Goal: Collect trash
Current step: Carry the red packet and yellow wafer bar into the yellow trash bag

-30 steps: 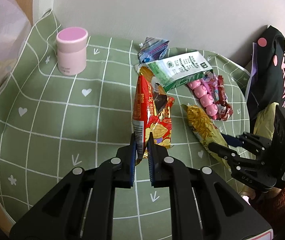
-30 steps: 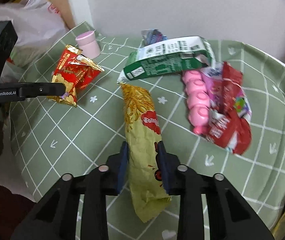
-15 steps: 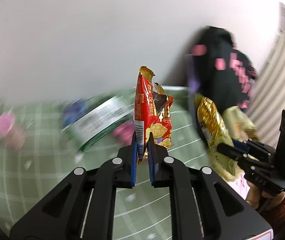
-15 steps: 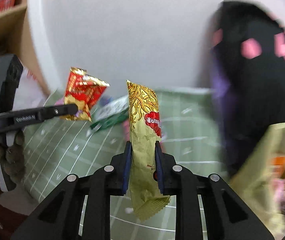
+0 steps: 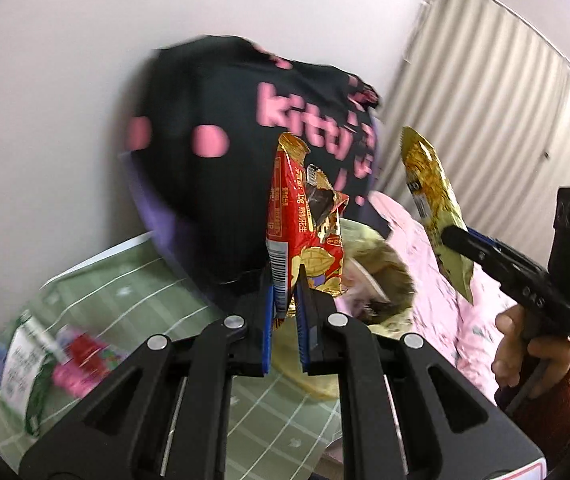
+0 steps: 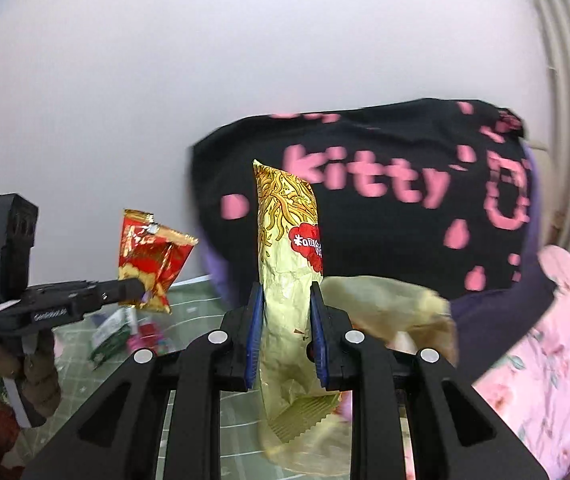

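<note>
My left gripper is shut on a red and gold snack wrapper and holds it upright in the air; it also shows in the right wrist view. My right gripper is shut on a long yellow-green noodle snack wrapper, also lifted; that wrapper shows at the right of the left wrist view. An open yellowish trash bag sits just beyond both wrappers, below them.
A black bag with pink "kitty" lettering stands behind against the white wall. A green carton and pink and red wrappers lie on the green checked tablecloth at left. Pink floral fabric lies at right.
Both grippers lifted their wrappers off the table and swung right, away from the litter pile, to the black bag and the open yellowish bag. Both stayed shut.
</note>
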